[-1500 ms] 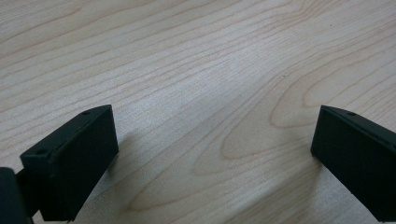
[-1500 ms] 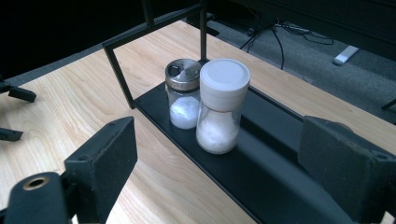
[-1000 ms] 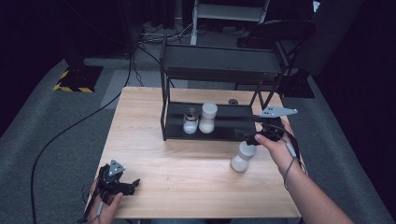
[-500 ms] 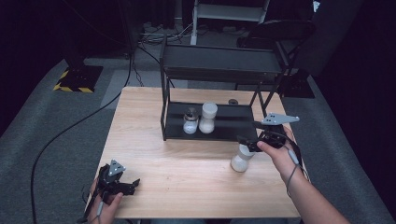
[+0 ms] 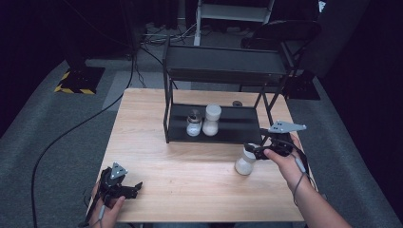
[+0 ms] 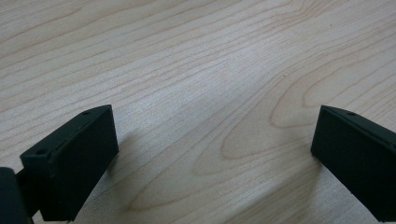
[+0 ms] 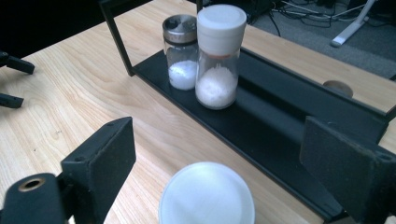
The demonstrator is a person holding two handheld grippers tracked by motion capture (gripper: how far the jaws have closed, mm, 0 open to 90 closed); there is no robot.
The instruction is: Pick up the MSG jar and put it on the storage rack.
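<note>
i had the wooden bench (image 5: pixel 190 175) under everything, and on its far half stood the black two-tier rack (image 5: pixel 223 71), its lower tray (image 5: pixel 237 127) resting on the bench top. inside that tray, twd its left end, sat a white-capped jar (image 5: pixel 211 119) w/ white grains, upright, and just beside it on the left a shorter shaker w/ a metal lid (image 5: pixel 193 124), the two touching or close to it, i couldn't tell which. a small dark round thing (image 5: pixel 237 103) lay on the bench behind the rack.

the jar i was working on (image 5: pixel 246 161), white lid and white contents, stood upright on the bench just in front of the rack's right front corner, outside the tray. my right claw (image 5: pixel 256 151) was at its top, hand coming in from the right. in the right gripper view the white lid (image 7: pixel 207 196) sat low between the jaws w/ clear gaps either side, pads not pressing, so the claw was fairly wide and holding nothing; whether a jaw brushed the jar i couldn't tell.

my left claw (image 5: pixel 135 189) lay at the near left corner of the bench, well apart from the jars. left gripper view showed its jaws wide apart over bare wood, nothing between.
</note>
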